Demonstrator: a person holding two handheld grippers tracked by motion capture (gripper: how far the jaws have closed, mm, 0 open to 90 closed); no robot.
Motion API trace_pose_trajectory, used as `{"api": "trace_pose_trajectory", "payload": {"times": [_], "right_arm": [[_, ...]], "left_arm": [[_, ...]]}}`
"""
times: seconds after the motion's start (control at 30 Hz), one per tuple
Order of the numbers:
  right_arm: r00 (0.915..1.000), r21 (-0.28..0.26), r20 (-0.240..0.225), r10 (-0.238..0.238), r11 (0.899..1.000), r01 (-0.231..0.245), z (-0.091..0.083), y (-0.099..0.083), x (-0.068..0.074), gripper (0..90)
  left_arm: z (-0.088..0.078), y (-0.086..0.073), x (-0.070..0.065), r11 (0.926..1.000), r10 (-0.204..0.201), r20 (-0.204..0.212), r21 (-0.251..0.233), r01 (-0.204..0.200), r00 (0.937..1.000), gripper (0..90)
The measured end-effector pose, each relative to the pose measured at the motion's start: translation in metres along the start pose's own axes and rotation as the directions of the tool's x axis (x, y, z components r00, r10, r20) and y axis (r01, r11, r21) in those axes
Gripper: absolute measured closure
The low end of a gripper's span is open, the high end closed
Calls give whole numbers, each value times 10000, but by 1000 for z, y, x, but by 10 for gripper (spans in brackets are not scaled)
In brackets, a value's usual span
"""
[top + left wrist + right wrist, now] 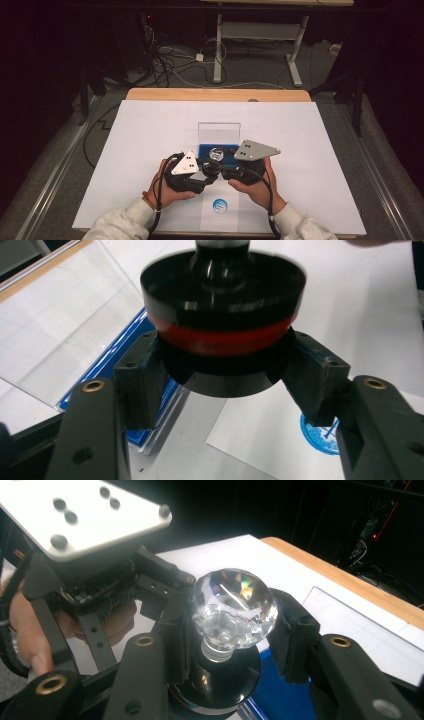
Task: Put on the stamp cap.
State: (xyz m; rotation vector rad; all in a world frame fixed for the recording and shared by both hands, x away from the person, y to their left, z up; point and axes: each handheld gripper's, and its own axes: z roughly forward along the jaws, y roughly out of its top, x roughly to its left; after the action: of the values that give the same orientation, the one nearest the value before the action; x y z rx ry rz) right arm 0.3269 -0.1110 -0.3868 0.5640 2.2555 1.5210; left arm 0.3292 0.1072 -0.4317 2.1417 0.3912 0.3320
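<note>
Here, left tongs point(225, 390) clench the black base point(222, 315); right tongs point(235, 625) grasp the crystal knob point(234, 607), near the tabletop's point(150, 125) front edge: twist gently, base steady.

Quick count of what's on the white table point(150, 130): two grippers, the left gripper point(202, 172) and the right gripper point(227, 167), side by side toward the near edge. One crystal ball point(235, 607), sitting on one black base point(222, 315) with a red band. One blue tray point(206, 148), one clear lid point(219, 132) behind it toward the far edge, and one round blue logo point(220, 205) by the near edge.
</note>
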Motion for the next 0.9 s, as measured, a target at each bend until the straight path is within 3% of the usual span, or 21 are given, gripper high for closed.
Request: {"api": "trace_pose_trajectory", "payload": {"times": [0.43,0.9], "right_arm": [[9999,123,-146,9,9999,-7,1,-3,1,571],[9996,430,-288,-24,9991,37,4,-9,1,571]], "left_arm": [[-4,-1,2,9998,-124,32,-178,124,9999,370],[-1,0,-4,9986,322,-284,428,-310,9991,369]]}}
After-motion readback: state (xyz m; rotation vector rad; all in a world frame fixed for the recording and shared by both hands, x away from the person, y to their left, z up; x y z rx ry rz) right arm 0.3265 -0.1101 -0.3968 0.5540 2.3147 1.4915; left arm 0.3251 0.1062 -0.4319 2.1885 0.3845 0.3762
